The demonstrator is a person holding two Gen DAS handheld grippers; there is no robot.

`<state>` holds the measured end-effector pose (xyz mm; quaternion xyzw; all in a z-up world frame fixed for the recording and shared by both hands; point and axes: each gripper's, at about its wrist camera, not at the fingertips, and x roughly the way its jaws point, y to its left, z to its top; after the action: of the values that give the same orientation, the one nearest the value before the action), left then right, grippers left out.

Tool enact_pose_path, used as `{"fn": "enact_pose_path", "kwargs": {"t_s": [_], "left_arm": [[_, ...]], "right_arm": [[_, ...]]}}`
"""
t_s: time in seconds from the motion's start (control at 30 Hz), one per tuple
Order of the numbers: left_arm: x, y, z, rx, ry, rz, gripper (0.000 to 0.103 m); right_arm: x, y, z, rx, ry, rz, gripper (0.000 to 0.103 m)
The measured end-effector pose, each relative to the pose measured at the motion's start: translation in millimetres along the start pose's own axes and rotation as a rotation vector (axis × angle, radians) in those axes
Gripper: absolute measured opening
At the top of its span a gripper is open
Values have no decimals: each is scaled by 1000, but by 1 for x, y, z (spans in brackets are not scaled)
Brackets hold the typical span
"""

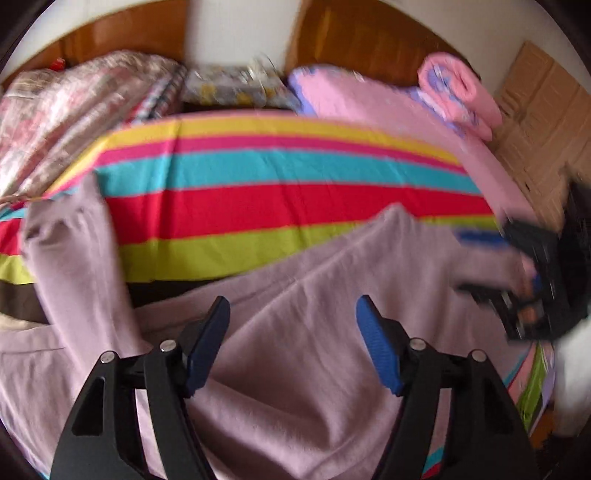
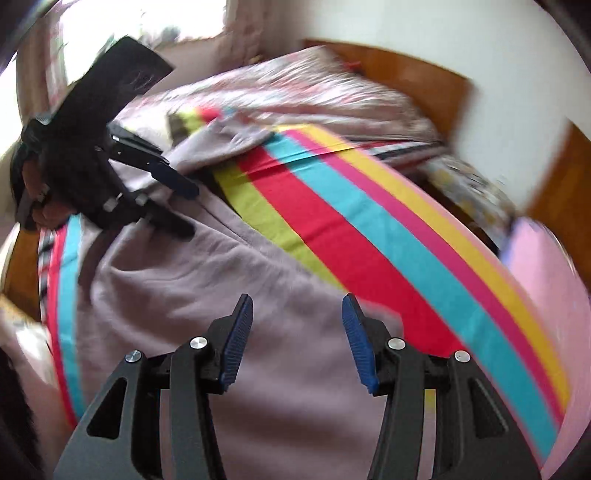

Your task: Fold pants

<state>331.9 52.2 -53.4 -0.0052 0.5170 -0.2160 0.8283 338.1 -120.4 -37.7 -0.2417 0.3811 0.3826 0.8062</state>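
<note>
Mauve pants [image 1: 303,332] lie spread on a bed with a rainbow-striped cover [image 1: 277,199]. One leg runs up the left side in the left wrist view [image 1: 74,251]. My left gripper [image 1: 293,310] is open just above the pants, with nothing between its blue pads. It also shows in the right wrist view [image 2: 184,210] at the left, open over the cloth. My right gripper [image 2: 297,308] is open above the pants [image 2: 207,288] near their edge by the stripes. It shows blurred at the right of the left wrist view [image 1: 480,258], open over the pants.
Folded quilts [image 1: 74,110] and a pink rolled blanket [image 1: 458,85] lie at the head of the bed by a wooden headboard [image 1: 362,40]. Cardboard [image 1: 535,122] stands at the right. A bright window [image 2: 122,22] is behind the left gripper.
</note>
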Motion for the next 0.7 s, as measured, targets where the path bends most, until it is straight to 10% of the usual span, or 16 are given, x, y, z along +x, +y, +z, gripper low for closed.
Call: {"fn": "enact_pose_path", "kwargs": {"t_s": [0.33, 0.47, 0.7], "left_arm": [[51, 17, 13, 160, 216, -27, 49], [64, 14, 13, 216, 248, -6, 47], [60, -9, 2, 320, 241, 72, 8]], "right_arm": [[68, -5, 18, -202, 147, 174, 35], [69, 3, 9, -235, 155, 206, 12], [41, 13, 5, -257, 57, 96, 3]]}}
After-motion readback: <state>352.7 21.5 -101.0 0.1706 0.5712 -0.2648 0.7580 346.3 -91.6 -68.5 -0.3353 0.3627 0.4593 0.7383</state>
